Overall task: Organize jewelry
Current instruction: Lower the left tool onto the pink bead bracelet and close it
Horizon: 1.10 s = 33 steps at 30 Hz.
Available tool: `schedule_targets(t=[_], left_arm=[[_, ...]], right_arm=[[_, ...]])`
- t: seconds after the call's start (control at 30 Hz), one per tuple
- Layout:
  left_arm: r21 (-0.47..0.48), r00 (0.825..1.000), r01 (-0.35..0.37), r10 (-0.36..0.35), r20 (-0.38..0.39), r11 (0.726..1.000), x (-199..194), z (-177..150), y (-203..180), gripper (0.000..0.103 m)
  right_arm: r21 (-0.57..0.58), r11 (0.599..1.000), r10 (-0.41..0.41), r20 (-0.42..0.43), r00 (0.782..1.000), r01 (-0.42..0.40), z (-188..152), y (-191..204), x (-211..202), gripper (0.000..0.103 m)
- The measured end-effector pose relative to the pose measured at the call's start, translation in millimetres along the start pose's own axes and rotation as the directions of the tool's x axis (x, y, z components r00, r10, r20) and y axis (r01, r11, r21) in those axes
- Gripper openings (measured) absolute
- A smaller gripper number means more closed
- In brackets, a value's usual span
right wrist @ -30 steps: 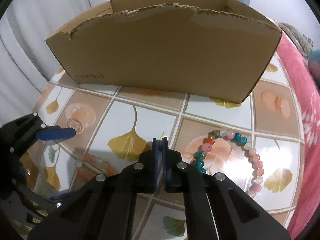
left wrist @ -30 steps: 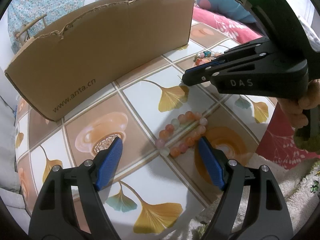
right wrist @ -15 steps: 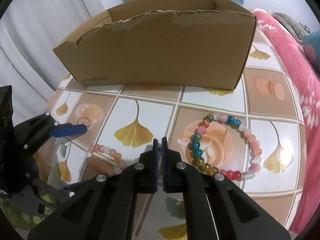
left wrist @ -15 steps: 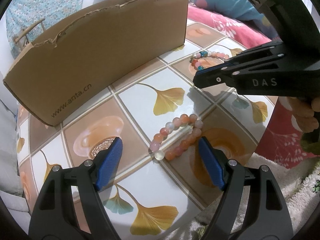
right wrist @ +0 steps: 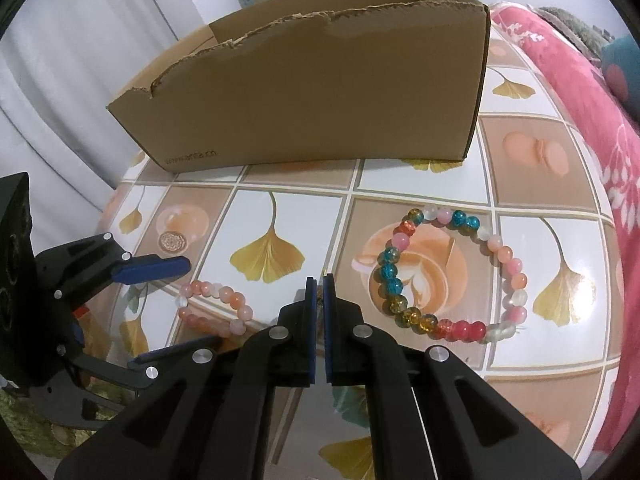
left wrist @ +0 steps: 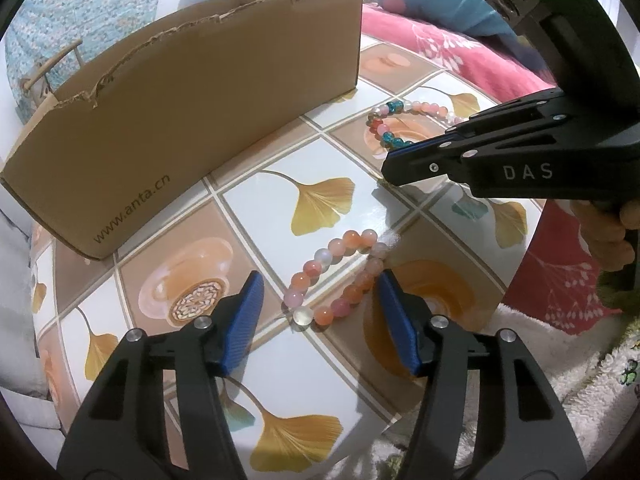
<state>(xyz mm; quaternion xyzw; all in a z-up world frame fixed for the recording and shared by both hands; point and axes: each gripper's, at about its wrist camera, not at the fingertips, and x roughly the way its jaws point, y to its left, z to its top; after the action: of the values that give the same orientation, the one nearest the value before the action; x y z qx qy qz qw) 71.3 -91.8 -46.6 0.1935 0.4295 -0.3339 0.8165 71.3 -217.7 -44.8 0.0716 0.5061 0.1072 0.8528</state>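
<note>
Pickup approach in hand. The left claw (left wrist: 318, 304) stands wide, straddling the orange bracelet (left wrist: 336, 278) on the counter (left wrist: 260, 200). The right claw (right wrist: 319, 312) is nearly closed, empty. Next: lower and close.

"www.anta.cn" on box (left wrist: 192, 120); "DAS" on right gripper (left wrist: 390, 168)

Left gripper (left wrist: 318, 314) spread wide (blue pads apart), right gripper (right wrist: 319, 292) nearly closed, empty

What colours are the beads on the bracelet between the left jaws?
Peach-orange, pink and milky white bracelet; left wrist view shows it best.
</note>
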Motion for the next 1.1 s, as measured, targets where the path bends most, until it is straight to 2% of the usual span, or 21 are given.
schedule_targets(t=[0.23,0.4,0.53,0.63,0.7,0.8,1.03,1.1], left_arm=[[0.013,1.0,0.008,-0.008,0.003,1.0,-1.4,1.4,-2.8,0.056],[0.01,0.999,0.032,-0.032,0.041,0.999,-11.3,3.7,-0.7,0.056],[0.02,0.999,0.015,-0.015,0.035,1.0,-10.8,2.5,-0.7,0.056],[0.004,0.999,-0.002,0.002,0.041,1.0,-11.1,4.8,2.3,0.048],[-0.004,0.999,-0.015,0.015,0.034,1.0,-8.5,6.3,5.7,0.035],[-0.01,1.0,-0.024,0.024,0.007,1.0,-1.2,6.1,9.0,0.026],[0.014,1.0,-0.023,0.023,-0.009,1.0,3.6,6.9,7.9,0.024],[0.018,1.0,-0.007,0.007,-0.01,1.0,4.4,7.6,6.5,0.013]], right_arm=[[0.001,1.0,-0.001,-0.001,1.0,0.001,0.1,-0.6,-0.1,0.003],[0.003,1.0,-0.002,-0.001,1.0,0.002,0.8,-1.5,-1.1,0.003],[0.001,1.0,-0.002,-0.003,1.0,0.002,1.0,-0.4,0.0,0.003],[-0.003,1.0,0.0,-0.005,1.0,0.0,1.1,0.1,0.8,0.003],[-0.004,1.0,0.0,-0.007,1.0,0.0,1.1,0.9,2.2,0.003],[-0.002,1.0,0.002,-0.009,1.0,-0.002,1.7,1.2,3.7,0.003],[0.0,1.0,0.001,-0.009,1.0,-0.001,2.7,1.3,6.4,0.003],[0.002,1.0,0.002,-0.013,1.0,-0.002,2.2,1.3,8.5,0.003]])
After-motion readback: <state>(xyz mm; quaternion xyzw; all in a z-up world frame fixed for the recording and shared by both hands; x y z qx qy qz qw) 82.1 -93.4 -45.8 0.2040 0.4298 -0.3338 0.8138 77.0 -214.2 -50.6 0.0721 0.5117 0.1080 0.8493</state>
